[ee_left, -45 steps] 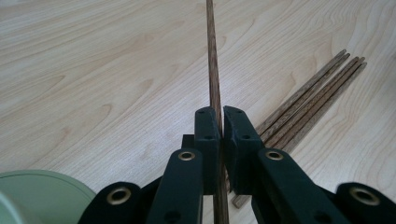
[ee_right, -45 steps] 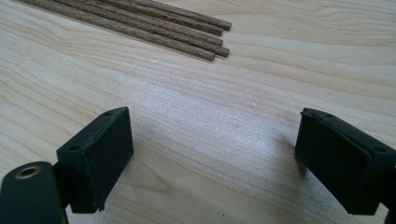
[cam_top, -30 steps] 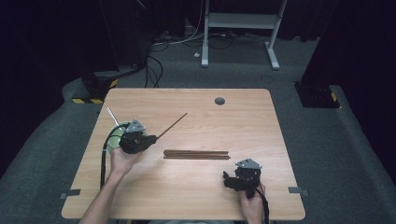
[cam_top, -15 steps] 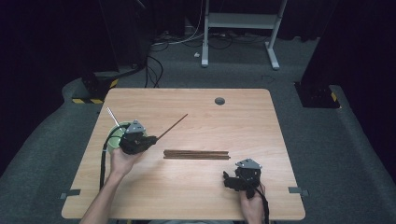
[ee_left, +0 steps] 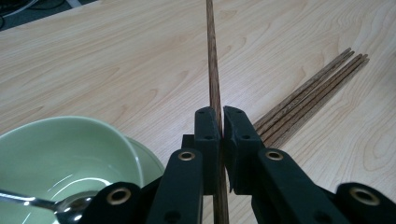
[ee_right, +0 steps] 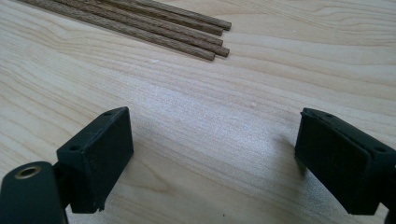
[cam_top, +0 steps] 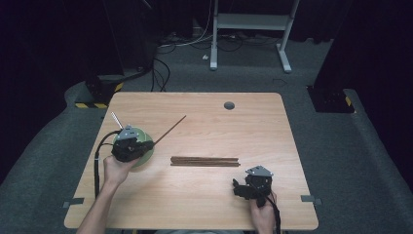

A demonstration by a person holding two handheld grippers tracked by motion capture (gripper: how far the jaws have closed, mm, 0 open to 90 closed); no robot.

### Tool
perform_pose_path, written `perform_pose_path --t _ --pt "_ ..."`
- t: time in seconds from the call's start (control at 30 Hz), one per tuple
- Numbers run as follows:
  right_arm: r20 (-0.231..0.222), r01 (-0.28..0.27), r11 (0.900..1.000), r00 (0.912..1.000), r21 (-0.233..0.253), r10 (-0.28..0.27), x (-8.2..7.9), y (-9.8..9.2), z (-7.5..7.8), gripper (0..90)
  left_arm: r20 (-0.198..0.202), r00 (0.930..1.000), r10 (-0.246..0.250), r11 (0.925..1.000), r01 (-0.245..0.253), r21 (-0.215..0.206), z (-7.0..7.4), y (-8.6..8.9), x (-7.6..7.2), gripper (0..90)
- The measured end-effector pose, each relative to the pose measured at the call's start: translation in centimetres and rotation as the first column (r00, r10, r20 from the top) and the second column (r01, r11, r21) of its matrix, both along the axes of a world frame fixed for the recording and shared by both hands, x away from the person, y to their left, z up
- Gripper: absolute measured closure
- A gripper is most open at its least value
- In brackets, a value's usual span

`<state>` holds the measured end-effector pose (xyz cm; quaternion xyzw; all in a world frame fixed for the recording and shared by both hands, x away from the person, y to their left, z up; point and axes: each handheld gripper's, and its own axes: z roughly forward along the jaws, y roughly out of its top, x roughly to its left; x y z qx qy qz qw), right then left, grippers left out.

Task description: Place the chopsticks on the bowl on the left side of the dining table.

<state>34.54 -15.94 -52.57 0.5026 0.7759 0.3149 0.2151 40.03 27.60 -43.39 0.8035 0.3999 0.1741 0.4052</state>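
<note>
Where the pale green glazed bowl (ee_left: 65,154) sits at the table's (cam_top: 272,126) left edge, a metal spoon (ee_left: 42,204) rests inside. Left claw (ee_left: 221,122) clenched on one round wooden stick (ee_left: 211,60); remaining sticks (cam_top: 205,161) bundled mid-table. Right claw (ee_right: 212,161) released, empty.

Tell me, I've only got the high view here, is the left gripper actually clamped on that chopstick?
Observer: Yes. The left gripper has its jaws shut on the single chopstick, which runs up between them.
Operator: Anything in the green bowl?
Observer: A metal spoon lies inside the green bowl.
Operator: How many sticks are left in the pile?
Observer: Four ends show in the bundle of chopsticks.
Operator: And the right gripper?
Observer: The right gripper is open wide above bare table, short of the bundle and touching nothing.
</note>
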Motion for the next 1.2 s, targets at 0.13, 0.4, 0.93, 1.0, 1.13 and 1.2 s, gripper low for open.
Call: perform_pose_path --t 0.13,0.4,0.93,1.0,1.13,1.2 --pt "-0.001 0.001 1.0 1.0 0.001 -0.001 0.0 0.0 0.0 11.0 0.005 0.9999 0.009 0.9999 -0.009 0.006 0.1 0.8 -0.2 84.1" --pt "0.0 0.0 1.0 1.0 0.0 0.0 0.0 0.0 0.0 11.0 0.01 0.9996 0.027 0.9983 -0.027 0.052 0.5 2.1 -0.9 84.1" --pt "-0.001 0.003 1.0 1.0 -0.001 -0.003 0.0 0.0 0.0 11.0 0.025 0.9957 0.09 0.9928 -0.091 0.077 0.7 5.2 -1.6 84.1" --pt "-0.001 0.003 1.0 1.0 -0.001 -0.003 0.0 0.0 0.0 10.9 0.031 0.9954 0.091 0.9922 -0.093 0.083 0.7 5.4 -1.6 84.1" --pt "-0.001 0.003 1.0 1.0 -0.001 -0.003 0.0 0.0 0.0 11.0 0.03 0.9938 0.107 0.9888 -0.109 0.102 0.7 5.8 -1.7 84.1" --pt "-0.001 0.003 1.0 1.0 -0.001 -0.003 0.0 0.0 0.0 11.0 0.03 0.9932 0.113 0.9878 -0.115 0.105 0.6 6.0 -1.7 84.1"
